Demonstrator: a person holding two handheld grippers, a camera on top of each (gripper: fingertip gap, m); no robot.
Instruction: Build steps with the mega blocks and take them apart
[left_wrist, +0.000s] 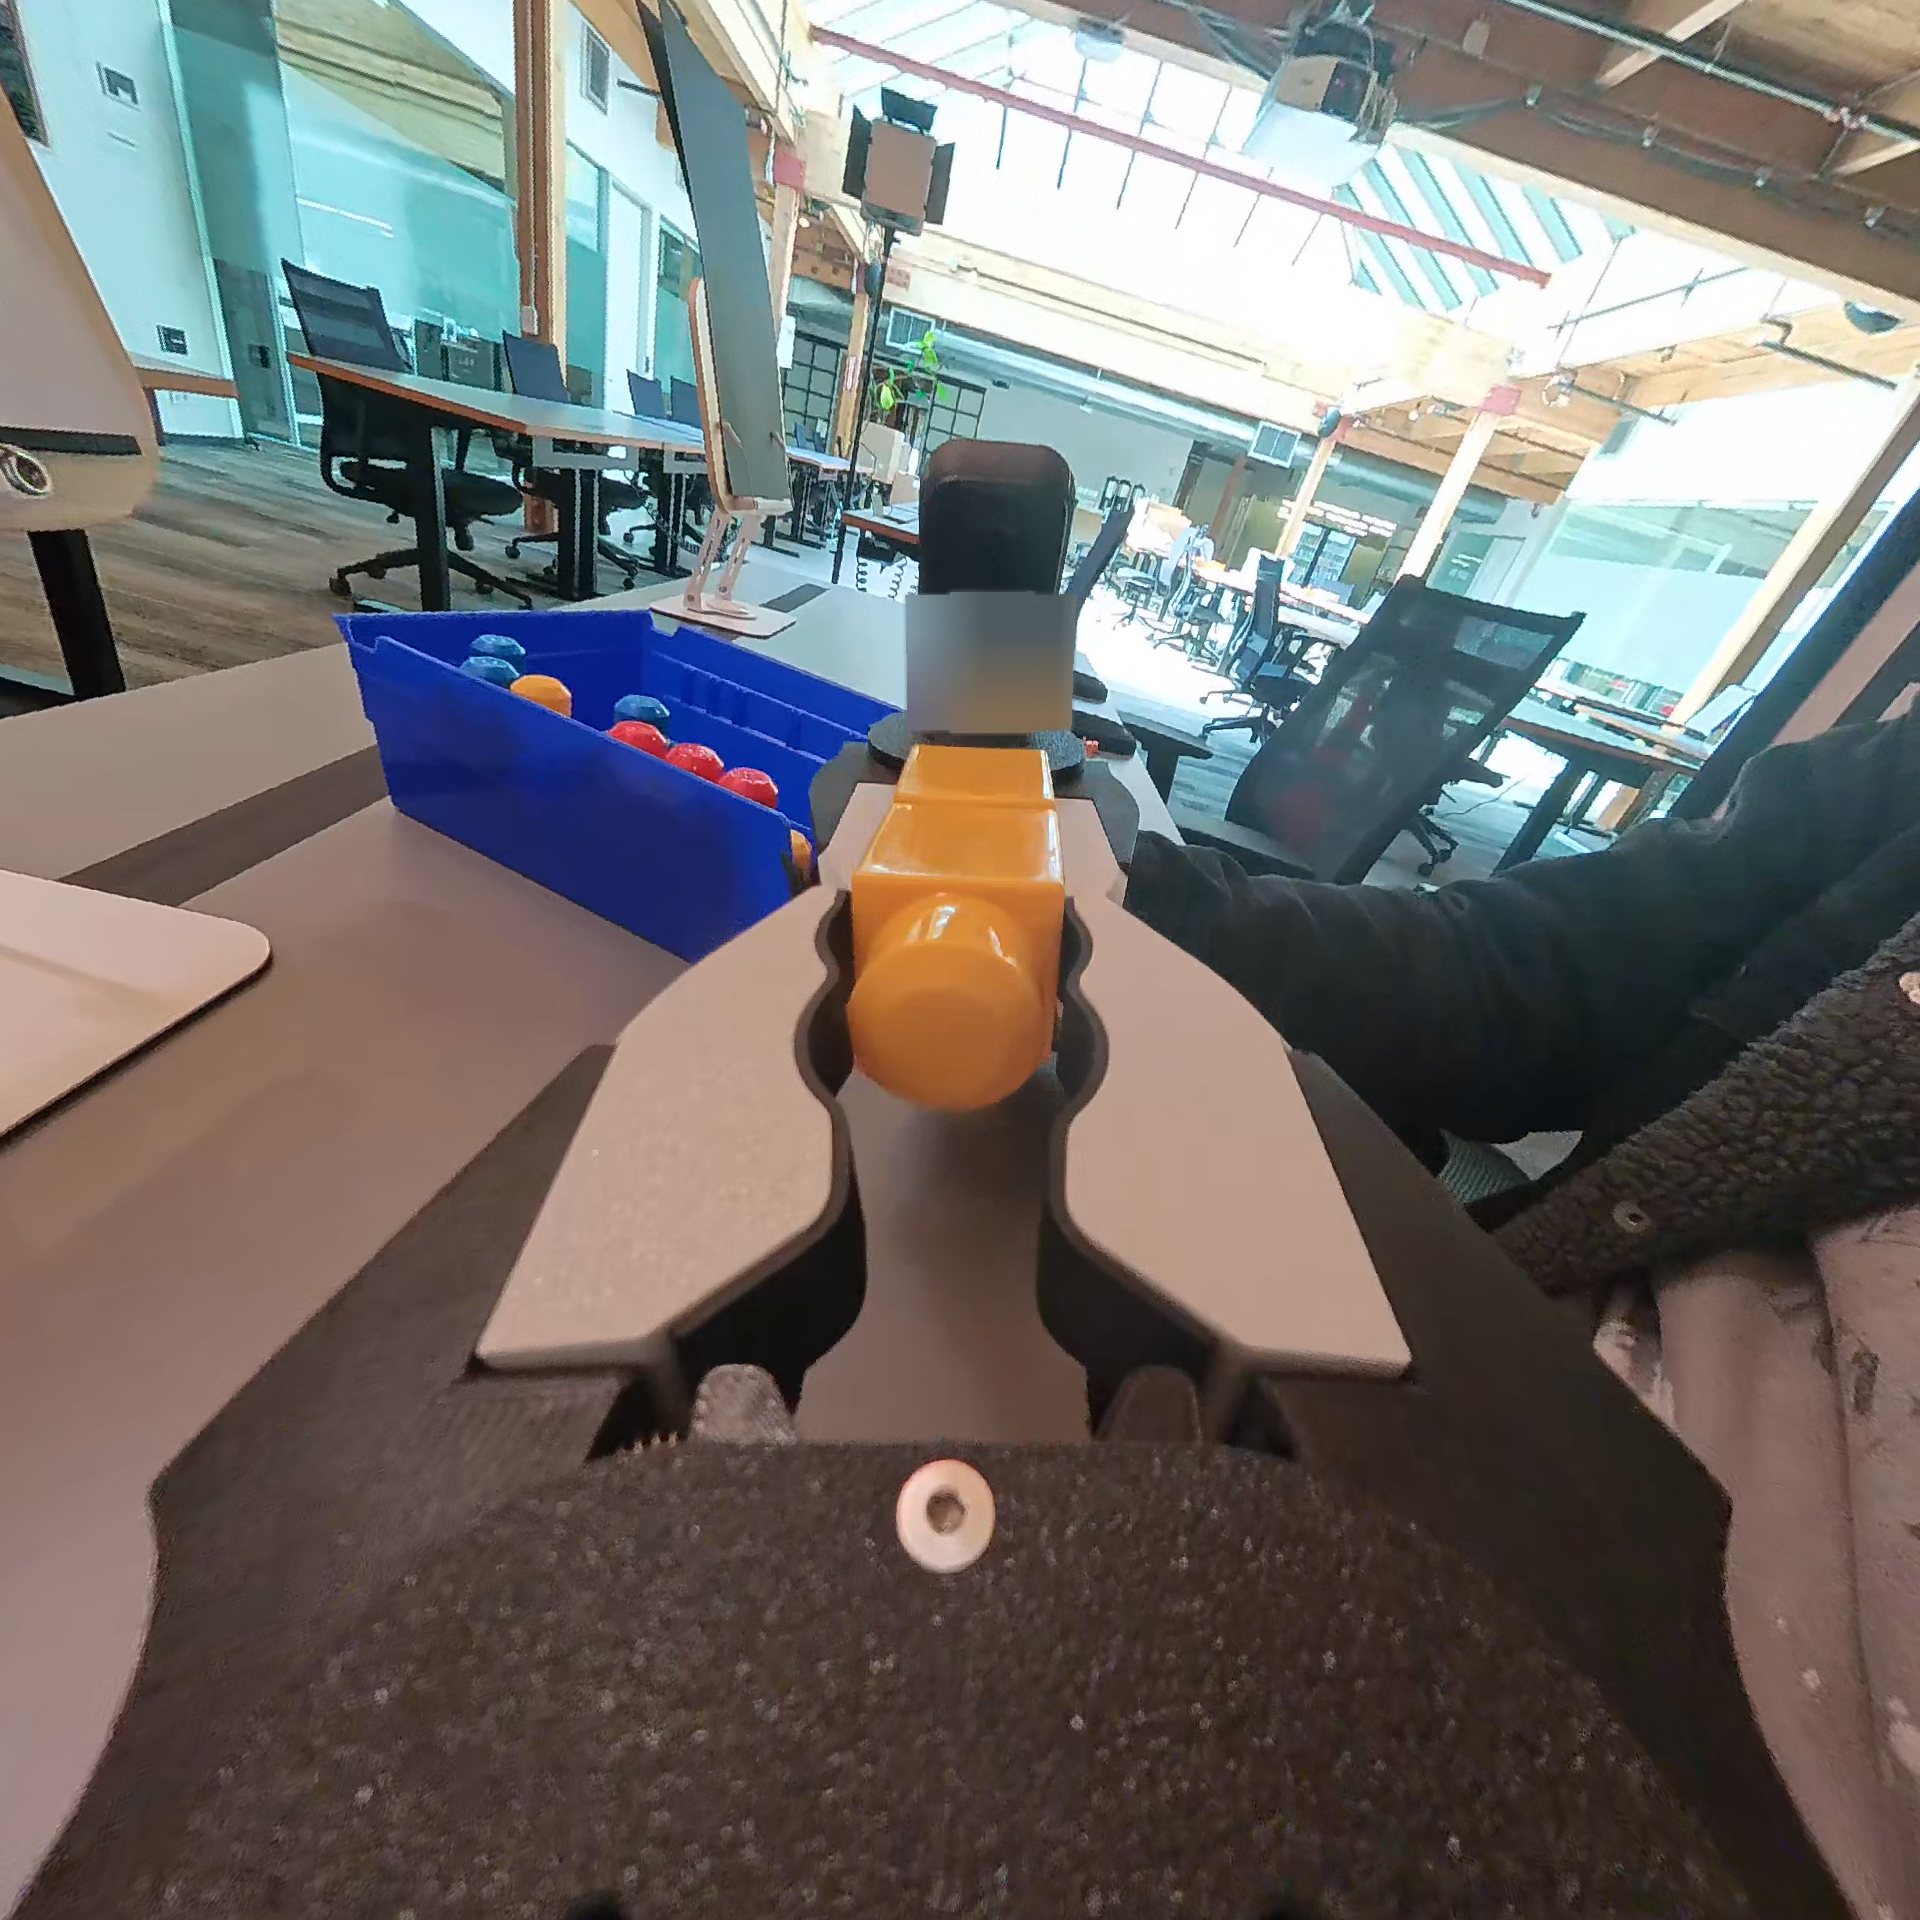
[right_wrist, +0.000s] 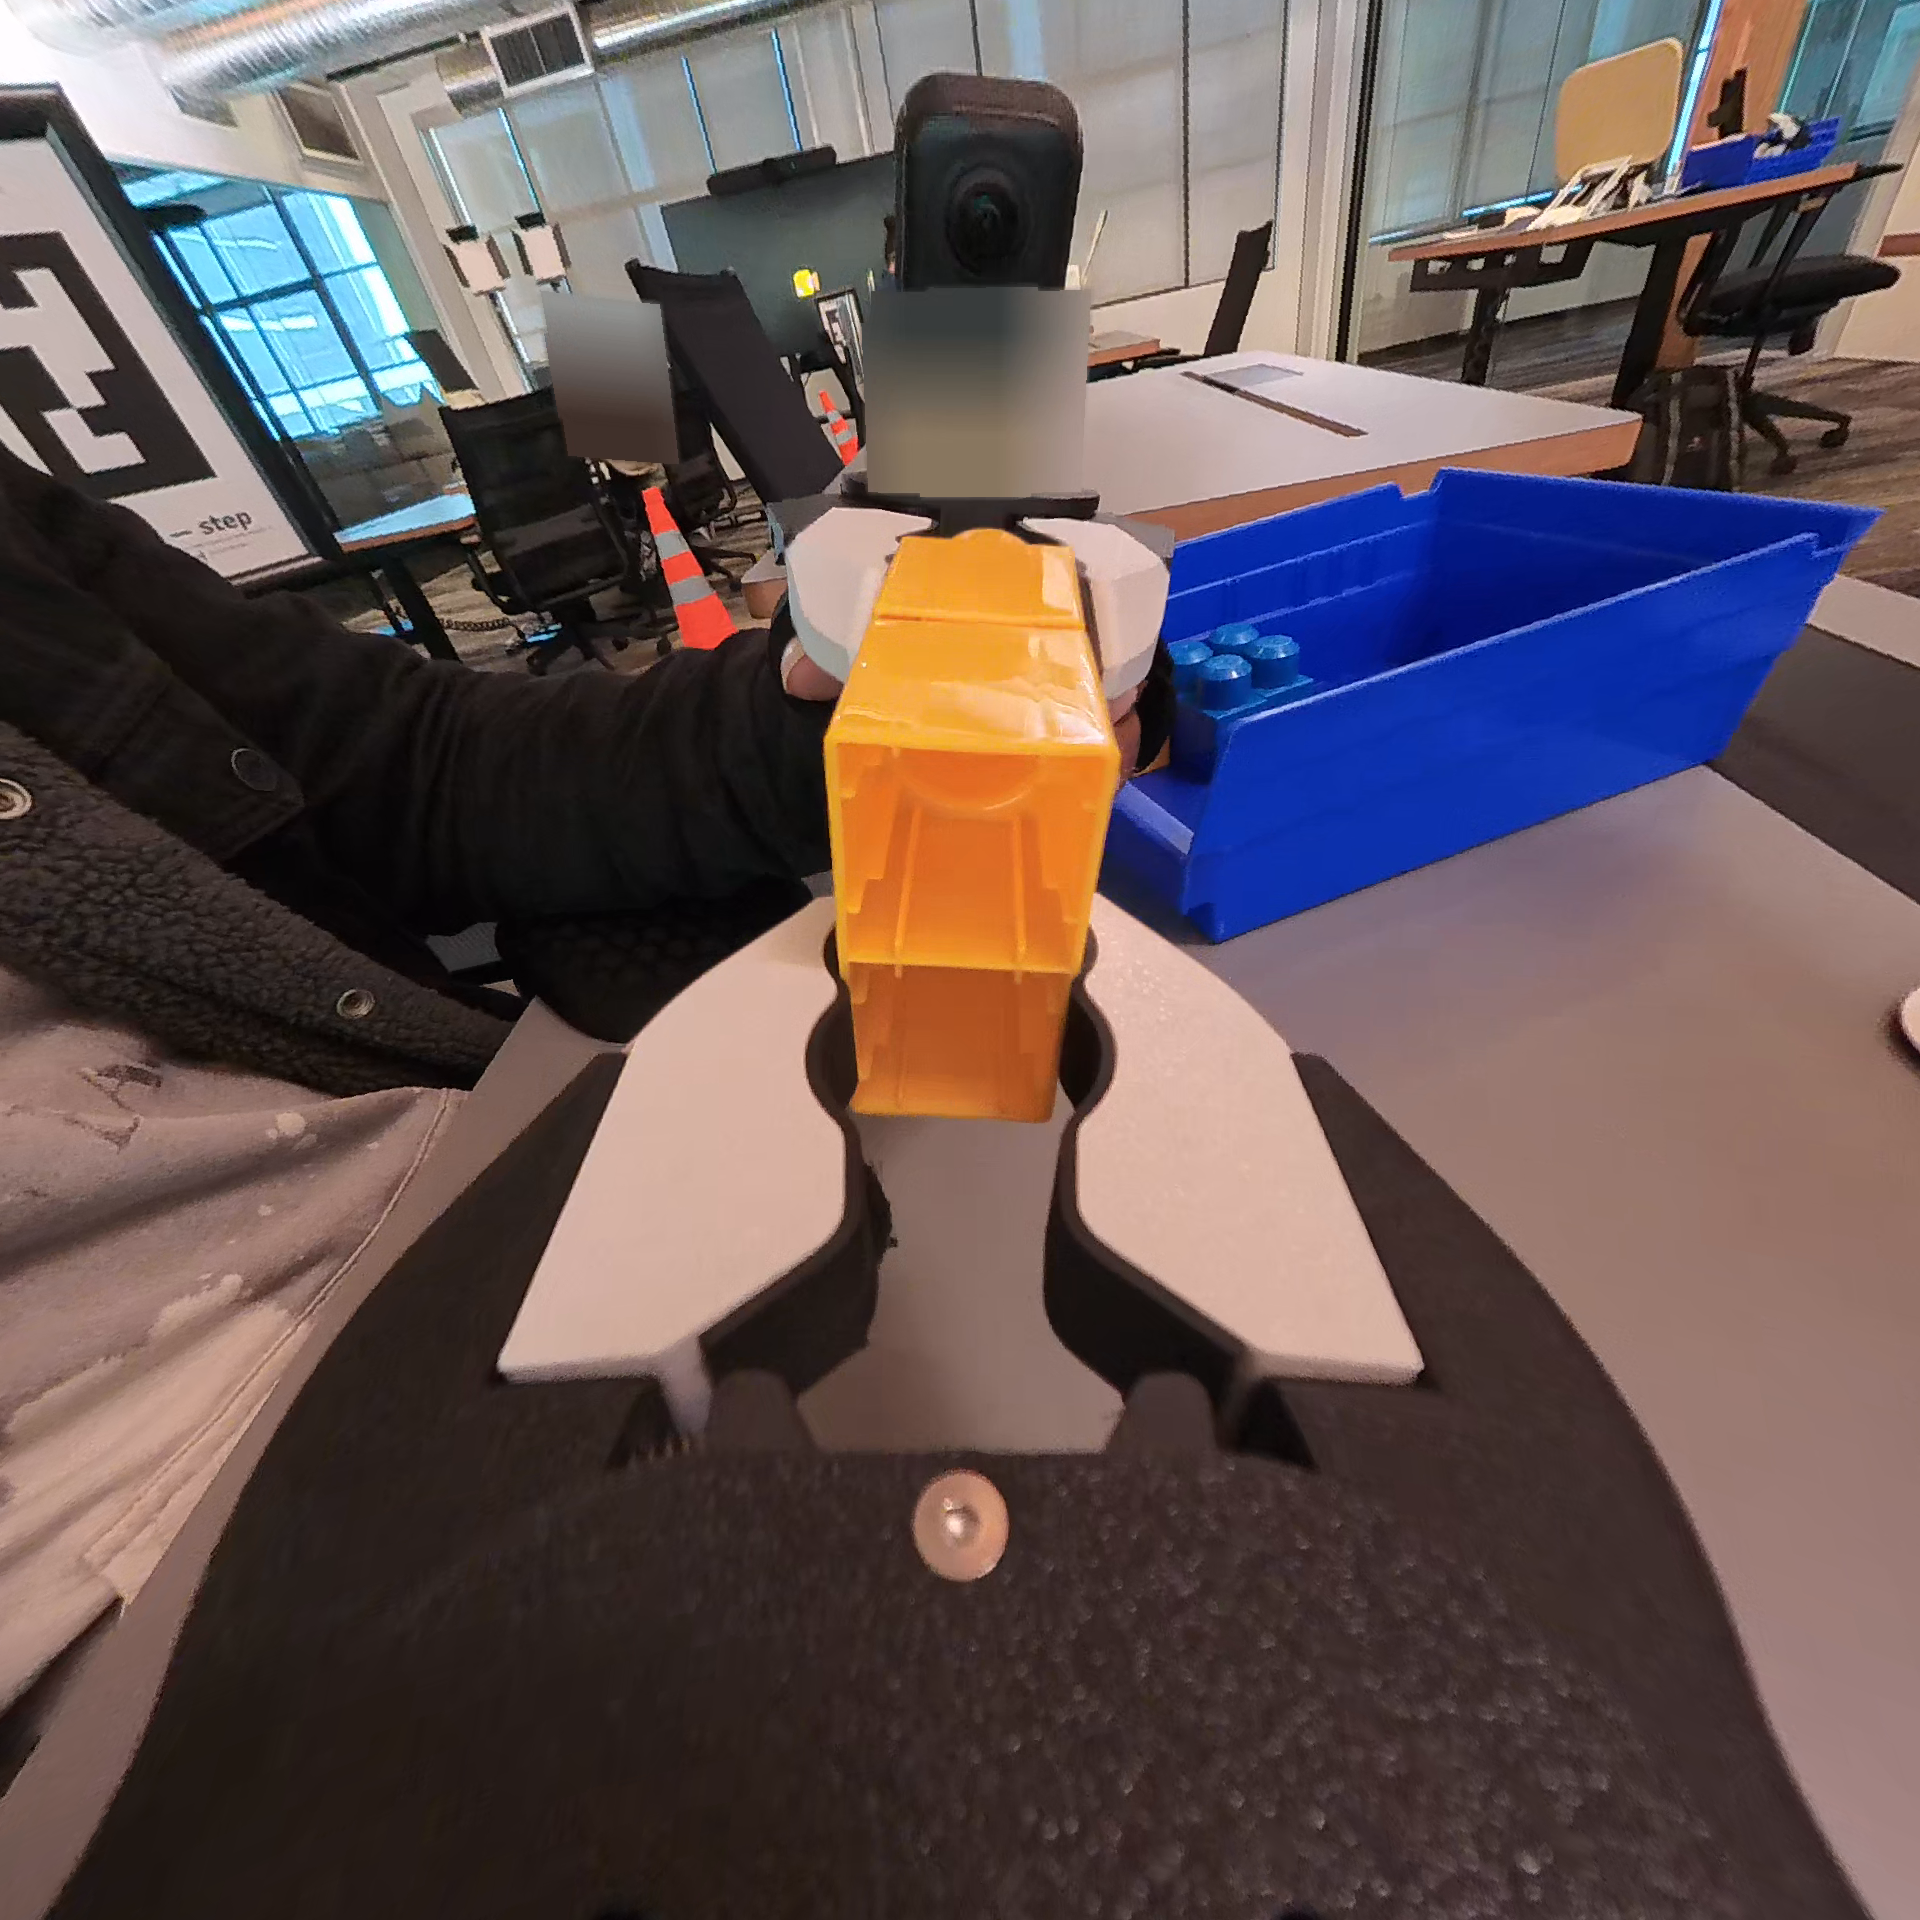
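Note:
Two orange mega blocks are held end to end above the grey table (left_wrist: 364, 1039), with a thin seam between them. My left gripper (left_wrist: 956, 935) is shut on the near orange block (left_wrist: 951, 997), whose stud faces this camera. Behind it, the second orange block (left_wrist: 977, 774) sits in my right gripper (left_wrist: 982, 805). In the right wrist view my right gripper (right_wrist: 961, 966) is shut on an orange block (right_wrist: 966, 831) with its hollow underside towards the camera. The other orange block (right_wrist: 977, 582) lies beyond, in the left gripper (right_wrist: 977, 566).
A blue bin (left_wrist: 582, 831) stands on the table beside the grippers, holding red blocks (left_wrist: 691, 758), blue blocks and an orange one; it also shows in the right wrist view (right_wrist: 1455, 748) with a blue block (right_wrist: 1231, 665). A white flat base (left_wrist: 104, 987) lies left. Black sleeves (left_wrist: 1455, 987) reach in. Across from one pair of fingers to the other is roughly 4 cm.

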